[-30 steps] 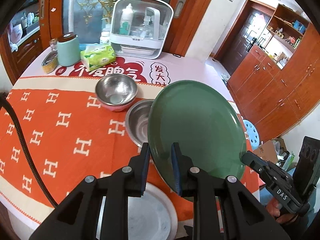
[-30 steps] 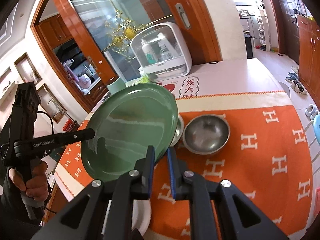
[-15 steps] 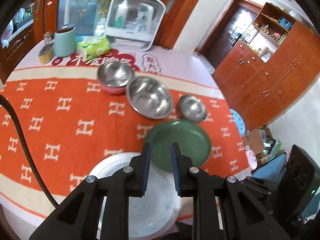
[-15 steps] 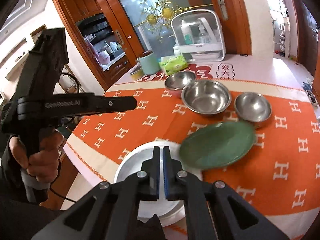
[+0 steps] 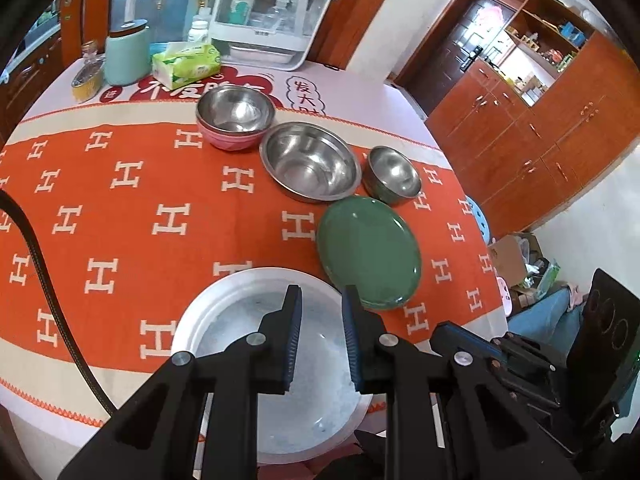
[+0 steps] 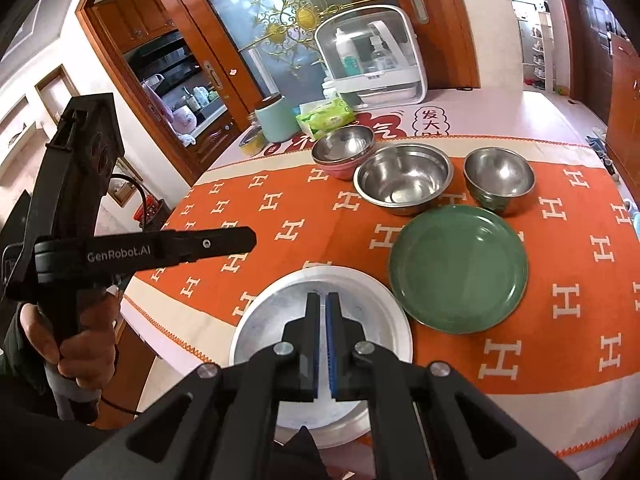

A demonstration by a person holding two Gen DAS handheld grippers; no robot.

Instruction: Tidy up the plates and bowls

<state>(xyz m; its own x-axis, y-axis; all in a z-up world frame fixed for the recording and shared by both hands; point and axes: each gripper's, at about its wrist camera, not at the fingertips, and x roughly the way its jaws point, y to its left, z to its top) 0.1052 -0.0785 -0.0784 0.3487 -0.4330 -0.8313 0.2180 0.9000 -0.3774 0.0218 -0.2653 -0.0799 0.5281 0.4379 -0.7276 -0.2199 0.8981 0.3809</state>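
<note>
2 plates and 3 steel bowls are laid out on the desk (image 6: pixel 280 216), and neither pair of tongs is carrying anything. The green plate (image 6: pixel 458 268) lies flat on the orange cloth toward the desk's right edge, just beside the white plate (image 6: pixel 320 344), which sits at the near edge; from these views I cannot tell whether their rims touch. That pairing looks deliberate: the plates sit side by side in front, ready to be stacked.

Behind them the bowls make a row. The pink-sided bowl (image 5: pixel 236 124) sits furthest back, the big steel bowl (image 5: pixel 310 162) is in the middle, close against it, and the small steel bowl (image 5: pixel 394 176) is nearest the right edge, just behind the green plate. My guess is they are lined up for nesting by size.

The right tongs (image 6: pixel 323 340) hover over the white plate with the jaws pressed together and nothing between them. The left tongs (image 5: pixel 320 340) hang over the same plate with a narrow gap between the pads, also empty.

Both pairs point down at the white plate, so I judge that it is the next thing to be handled. It overhangs the near edge slightly, which would make its rim easy to pinch.
</note>
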